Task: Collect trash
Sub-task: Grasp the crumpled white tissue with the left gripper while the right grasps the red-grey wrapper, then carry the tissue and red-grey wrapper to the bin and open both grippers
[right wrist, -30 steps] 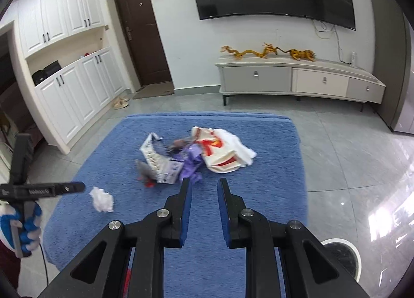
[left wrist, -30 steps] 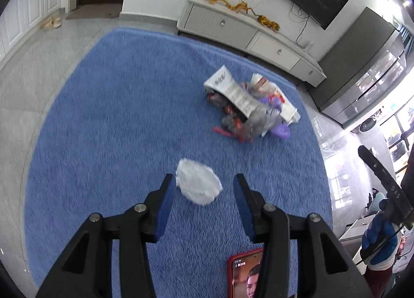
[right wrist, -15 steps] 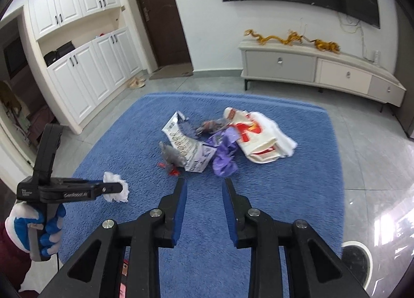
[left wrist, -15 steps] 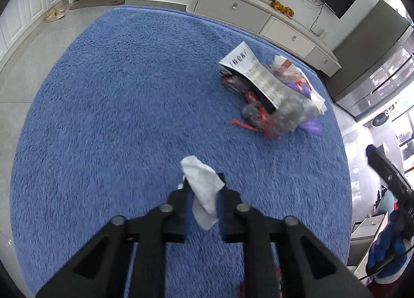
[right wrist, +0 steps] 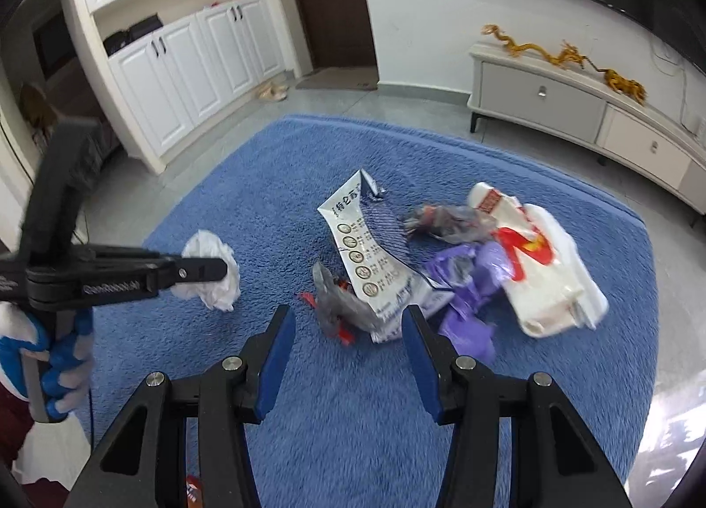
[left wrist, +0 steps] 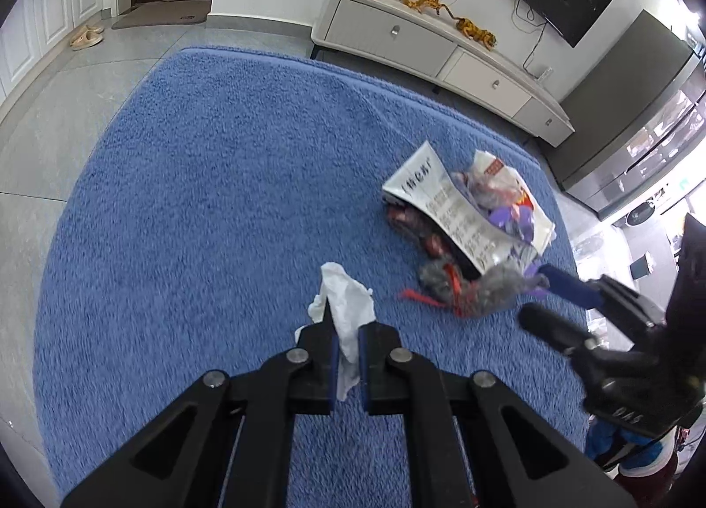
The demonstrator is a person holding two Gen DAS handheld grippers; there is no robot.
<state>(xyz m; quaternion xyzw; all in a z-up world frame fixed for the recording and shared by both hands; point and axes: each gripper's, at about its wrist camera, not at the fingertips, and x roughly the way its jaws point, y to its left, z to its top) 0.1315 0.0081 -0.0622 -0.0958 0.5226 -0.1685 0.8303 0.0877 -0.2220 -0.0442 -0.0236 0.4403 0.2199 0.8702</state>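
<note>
My left gripper (left wrist: 346,331) is shut on a crumpled white tissue (left wrist: 346,305) and holds it above the blue rug (left wrist: 198,199). The tissue also shows in the right wrist view (right wrist: 212,270), pinched in the left gripper (right wrist: 220,270). A trash pile lies on the rug: a printed white wrapper (right wrist: 370,256), grey and red scraps (right wrist: 339,309), a purple bag (right wrist: 467,283) and a white-and-red bag (right wrist: 542,270). My right gripper (right wrist: 346,358) is open just in front of the grey scraps; it also shows in the left wrist view (left wrist: 542,300).
A white TV cabinet (right wrist: 573,111) with gold dragon figures stands against the far wall under a TV. White cupboards (right wrist: 176,67) and a dark door (right wrist: 331,1) are at the left. Grey tile floor (left wrist: 53,111) surrounds the rug. Slippers (left wrist: 86,36) lie near the door.
My left gripper closed on the tissue and lifted it off the rug. My right gripper opened wide and moved down toward the trash pile.
</note>
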